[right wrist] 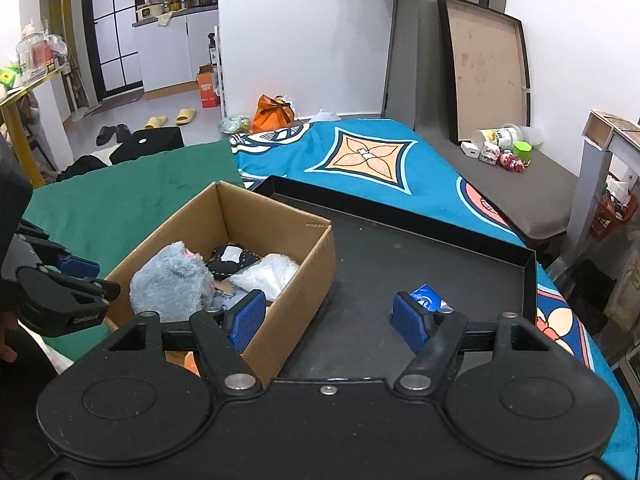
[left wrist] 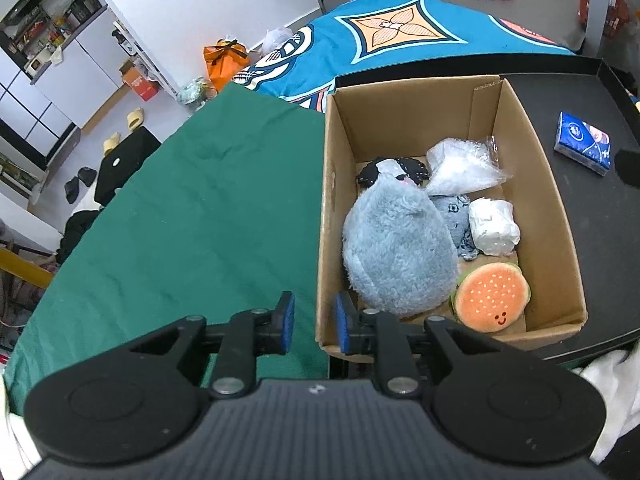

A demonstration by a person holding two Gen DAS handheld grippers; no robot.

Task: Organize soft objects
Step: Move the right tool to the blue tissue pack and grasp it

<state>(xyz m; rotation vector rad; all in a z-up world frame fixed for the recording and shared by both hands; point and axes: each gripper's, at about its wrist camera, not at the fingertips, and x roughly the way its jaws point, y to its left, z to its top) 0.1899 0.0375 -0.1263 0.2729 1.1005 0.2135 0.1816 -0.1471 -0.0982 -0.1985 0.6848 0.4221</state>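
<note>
Left wrist view: left gripper (left wrist: 315, 322) nearest, jaws slightly apart with nothing between them, straddling the near wall of the cardboard box (left wrist: 532, 148). Inside the box: fluffy grey-blue plush (left wrist: 396, 248), orange burger plush (left wrist: 491, 297) with a smiley, white bagged items.

Right wrist view: right gripper (right wrist: 330, 322) spread wide, empty, over the black tray (right wrist: 400, 256). Blue tissue pack (right wrist: 429, 299) just behind its right finger; print unreadable.
</note>
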